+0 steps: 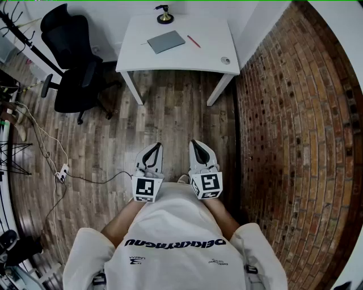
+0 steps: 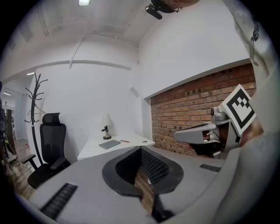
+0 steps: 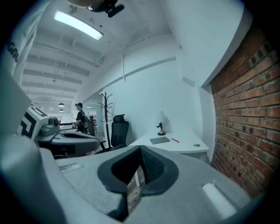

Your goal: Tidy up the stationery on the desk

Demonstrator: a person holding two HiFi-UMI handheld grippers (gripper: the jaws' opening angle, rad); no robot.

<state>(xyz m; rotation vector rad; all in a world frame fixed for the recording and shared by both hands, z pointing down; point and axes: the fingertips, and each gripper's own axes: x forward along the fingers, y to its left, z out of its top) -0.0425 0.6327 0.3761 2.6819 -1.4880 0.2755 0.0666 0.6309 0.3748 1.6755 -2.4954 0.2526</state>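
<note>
Both my claws are closed and empty. The left claw [image 1: 152,152] and the right claw [image 1: 198,148] sit side by side close to my body, their padded faces together with nothing between them. The stationery is well apart from me, on the white worktop [image 1: 136,56] across the wooden floor [image 1: 170,113].

The red pen [image 1: 194,41] worries me most. It is thin and lies flat, so a closed or badly aimed claw would likely push it along or roll it instead of lifting it. The small round thing [image 1: 226,60] sits near the worktop's right front corner, where a careless sweep could knock it over the edge. The lamp [image 1: 165,15] stands at the back, just behind the notebook [image 1: 166,41], and a long reach could bump it. On the way over, the cable [image 1: 85,178] trailing on the floor to my left could catch a foot. The chair [image 1: 71,62] crowds the worktop's left side and the brick wall [image 1: 295,130] its right.

The pen's long axis runs diagonally, from far left to near right. I cannot tell which end is the tip. The notebook's long side runs across the worktop, skewed a little, with its right end farther from me.
</note>
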